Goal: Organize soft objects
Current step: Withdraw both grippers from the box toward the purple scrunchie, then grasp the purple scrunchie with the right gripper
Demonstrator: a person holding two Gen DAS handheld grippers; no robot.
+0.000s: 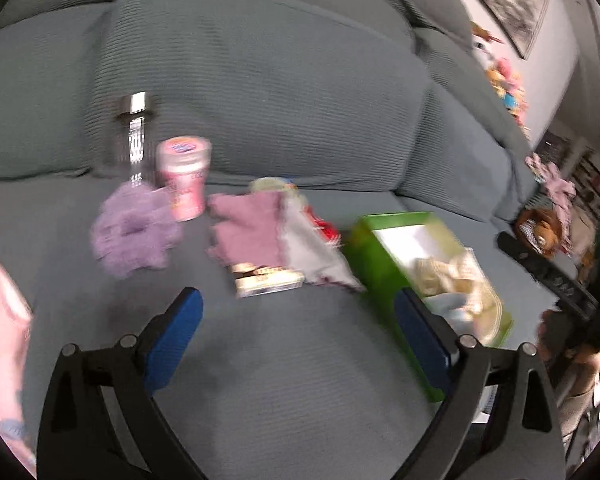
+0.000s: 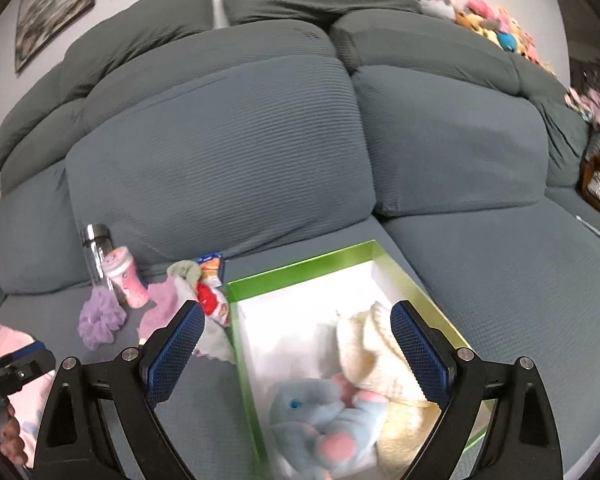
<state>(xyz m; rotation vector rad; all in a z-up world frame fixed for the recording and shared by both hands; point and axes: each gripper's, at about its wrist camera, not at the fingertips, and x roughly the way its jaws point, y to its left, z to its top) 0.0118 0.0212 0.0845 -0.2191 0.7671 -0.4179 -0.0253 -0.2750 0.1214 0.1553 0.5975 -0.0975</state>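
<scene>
A green box (image 2: 300,268) with a white inside lies on the grey sofa seat. It holds a blue and pink plush toy (image 2: 324,412) and a cream knitted piece (image 2: 372,344). My right gripper (image 2: 298,328) is open and empty above the box. The box also shows in the left wrist view (image 1: 380,256). My left gripper (image 1: 298,312) is open and empty above the seat, near a pink cloth (image 1: 248,228) and a grey-white cloth (image 1: 312,248). A purple scrunchie (image 1: 136,232) lies to the left.
A clear bottle with a metal cap (image 1: 134,136) and a pink tub (image 1: 184,176) stand at the backrest. A small cardboard packet (image 1: 268,280) lies under the cloths. A red and white packet (image 2: 212,300) lies beside the box. Plush toys (image 2: 480,12) sit on the sofa back.
</scene>
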